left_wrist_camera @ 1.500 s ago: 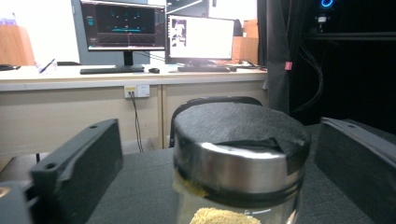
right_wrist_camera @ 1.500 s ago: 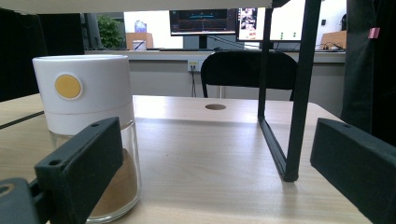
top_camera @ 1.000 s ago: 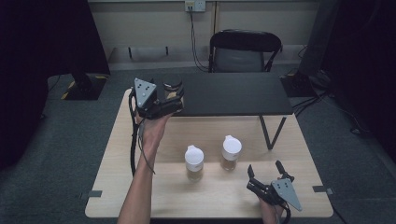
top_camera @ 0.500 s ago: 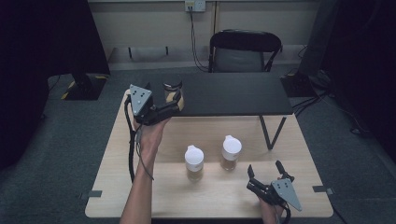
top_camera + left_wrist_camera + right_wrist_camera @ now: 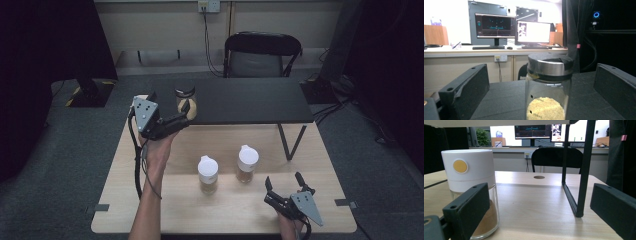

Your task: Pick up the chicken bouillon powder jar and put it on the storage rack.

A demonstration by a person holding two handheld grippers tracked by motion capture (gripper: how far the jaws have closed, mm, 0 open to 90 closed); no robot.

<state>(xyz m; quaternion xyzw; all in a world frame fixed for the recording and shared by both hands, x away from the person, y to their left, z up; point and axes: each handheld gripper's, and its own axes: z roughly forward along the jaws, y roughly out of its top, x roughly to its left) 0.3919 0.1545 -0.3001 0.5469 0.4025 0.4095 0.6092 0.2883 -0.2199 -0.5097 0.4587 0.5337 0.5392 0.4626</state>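
A glass jar [image 5: 185, 98] with a dark metal lid and pale yellow grains stands on the left end of the black raised shelf [image 5: 245, 102]. My left gripper [image 5: 172, 104] is open just in front of it. In the left gripper view the jar [image 5: 549, 87] sits centred between the wide-apart jaws, touching neither. Two white-lidded jars [image 5: 208, 173] [image 5: 247, 163] of brown powder stand on the wooden table [image 5: 165, 210]. My right gripper [image 5: 283, 181] rests open near the front right edge. In the right gripper view, one white-lidded jar [image 5: 469, 195] stands beside its left jaw.
The shelf's black leg [image 5: 582, 170] rises ahead of the right gripper, right of centre. A black chair [image 5: 262, 52] stands behind the table. Monitors [image 5: 511, 31] line a desk at the back wall.
My left gripper has drawn back a little toward the person and lower, while the dark-lidded jar stays on the shelf. The right gripper has not moved.
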